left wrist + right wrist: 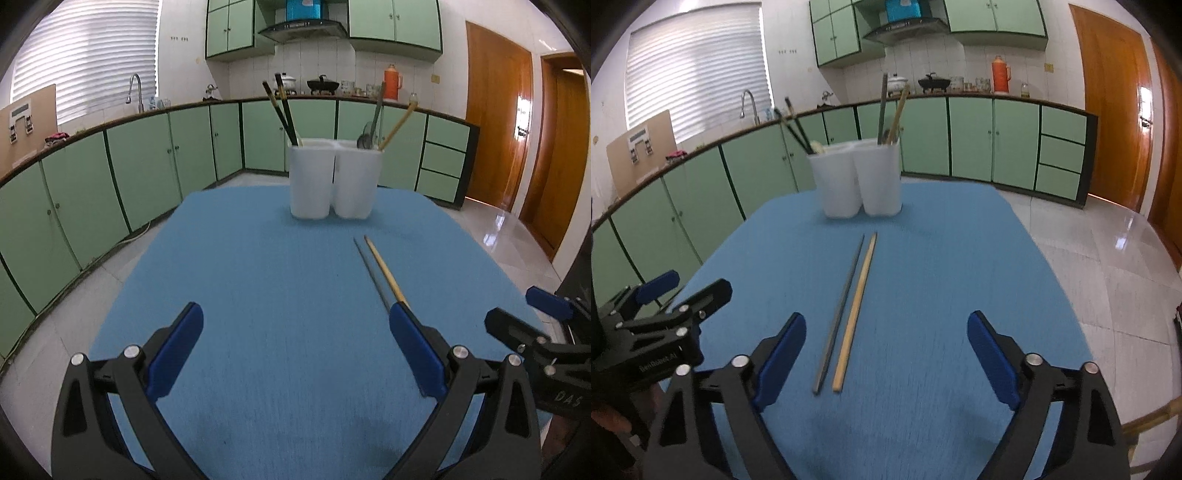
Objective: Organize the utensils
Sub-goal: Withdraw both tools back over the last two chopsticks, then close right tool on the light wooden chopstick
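A white two-compartment utensil holder [334, 179] [862, 181] stands at the far end of the blue table mat [277, 295] [923, 280]. Its left compartment holds dark chopsticks [282, 110]; its right compartment holds a spoon [369, 129] and a light chopstick. A grey chopstick [840, 312] [369, 271] and a wooden chopstick [857, 310] [384, 269] lie side by side on the mat. My left gripper [295, 354] is open and empty, left of the pair. My right gripper [886, 358] is open and empty, with the near ends of the pair between its fingers.
Green kitchen cabinets and a counter with a sink tap [135, 88], pots and an orange thermos [392, 82] run along the back. A wooden door [498, 122] is at right. Tiled floor surrounds the table. The other gripper shows at each view's edge [546, 332] [665, 317].
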`<state>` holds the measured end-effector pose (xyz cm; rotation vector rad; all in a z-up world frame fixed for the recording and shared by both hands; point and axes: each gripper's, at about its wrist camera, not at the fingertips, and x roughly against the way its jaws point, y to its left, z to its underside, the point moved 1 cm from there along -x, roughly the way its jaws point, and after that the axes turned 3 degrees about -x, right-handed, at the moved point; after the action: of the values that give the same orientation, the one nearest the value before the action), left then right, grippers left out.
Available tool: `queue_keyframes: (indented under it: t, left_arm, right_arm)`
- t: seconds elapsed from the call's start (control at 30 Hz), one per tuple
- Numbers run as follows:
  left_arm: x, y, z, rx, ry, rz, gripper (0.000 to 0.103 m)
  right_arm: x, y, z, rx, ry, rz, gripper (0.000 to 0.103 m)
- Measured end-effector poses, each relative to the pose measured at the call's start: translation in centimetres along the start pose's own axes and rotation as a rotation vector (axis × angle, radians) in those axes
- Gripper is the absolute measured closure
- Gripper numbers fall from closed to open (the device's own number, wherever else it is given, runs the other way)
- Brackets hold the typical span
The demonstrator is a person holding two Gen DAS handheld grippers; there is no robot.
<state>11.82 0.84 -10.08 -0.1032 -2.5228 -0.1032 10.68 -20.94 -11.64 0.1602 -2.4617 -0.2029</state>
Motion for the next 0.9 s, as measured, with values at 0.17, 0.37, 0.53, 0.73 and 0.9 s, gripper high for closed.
queue_keyframes:
  t: [0.17,0.37,0.53,0.73,0.9]
  left_arm:
    - [0.1,-0.1,1.0,0.008,0.017,0.003,0.005]
    - [0.0,-0.1,1.9,0.013,0.038,0.005,0.005]
    - [0.0,0.1,2.4,0.022,0.052,0.004,0.005]
    - [-0.2,0.1,2.9,0.031,0.061,0.009,0.005]
    - [-0.2,0.1,2.9,0.037,0.065,0.013,0.005]
  right_arm:
    - [-0.3,-0.1,1.7,-0.002,0.033,-0.002,0.027]
    - [-0.7,0.2,3.1,0.006,0.065,-0.017,0.046]
    - [-1.2,1.1,4.2,0.032,0.096,-0.033,0.067]
    - [-1.8,2.3,5.1,0.068,0.11,-0.041,0.079]
    - [-2.2,3.1,5.6,0.1,0.115,-0.044,0.085]
